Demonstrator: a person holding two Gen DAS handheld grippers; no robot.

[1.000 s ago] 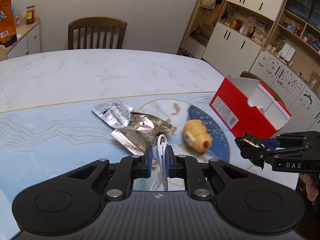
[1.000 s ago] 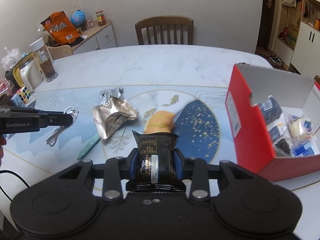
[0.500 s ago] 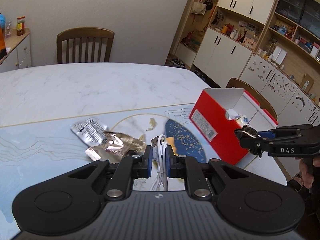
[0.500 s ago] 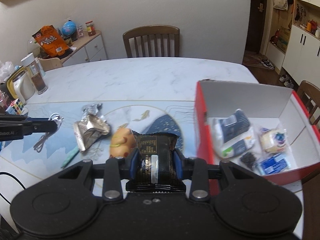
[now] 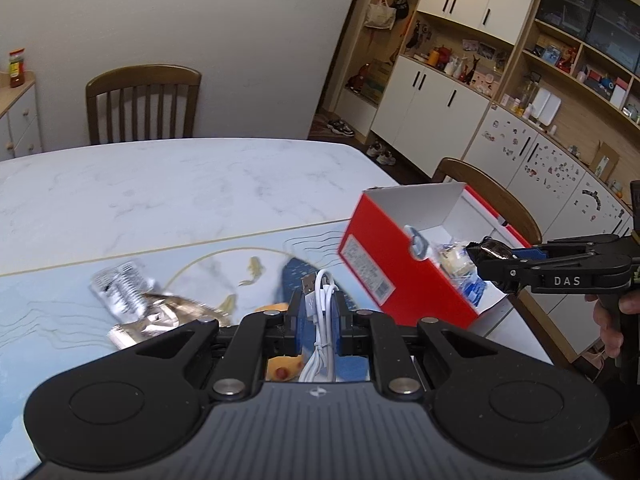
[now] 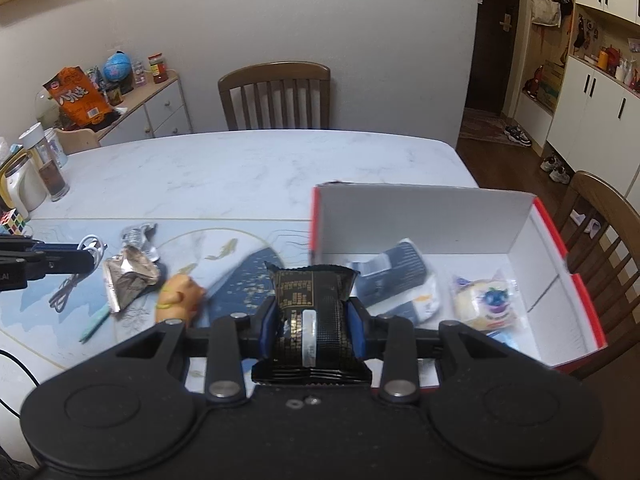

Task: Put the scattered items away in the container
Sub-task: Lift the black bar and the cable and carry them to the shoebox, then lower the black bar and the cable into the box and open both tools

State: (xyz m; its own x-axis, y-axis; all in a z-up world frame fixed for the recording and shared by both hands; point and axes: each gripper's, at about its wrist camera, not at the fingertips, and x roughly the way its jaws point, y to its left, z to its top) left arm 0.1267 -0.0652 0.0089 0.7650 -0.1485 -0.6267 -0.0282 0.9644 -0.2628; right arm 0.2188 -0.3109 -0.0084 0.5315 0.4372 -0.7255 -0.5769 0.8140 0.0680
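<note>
Left gripper [image 5: 318,312] was clamped on a coiled white cable [image 5: 320,320], above the mat just left of the red box [image 5: 384,264]. Right gripper [image 6: 312,320] was clamped on a black packet [image 6: 310,312], held at the box's [image 6: 560,272] near-left corner. Foil wrappers [image 6: 128,276] and a yellow toy [image 6: 180,296] lay on the mat [image 6: 48,320].

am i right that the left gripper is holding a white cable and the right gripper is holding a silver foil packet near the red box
Not quite. The right gripper is shut on a black snack packet, as the right wrist view shows; the silver foil packet lies on the table. The rest holds: the left gripper holds the white cable near the red box.
</note>
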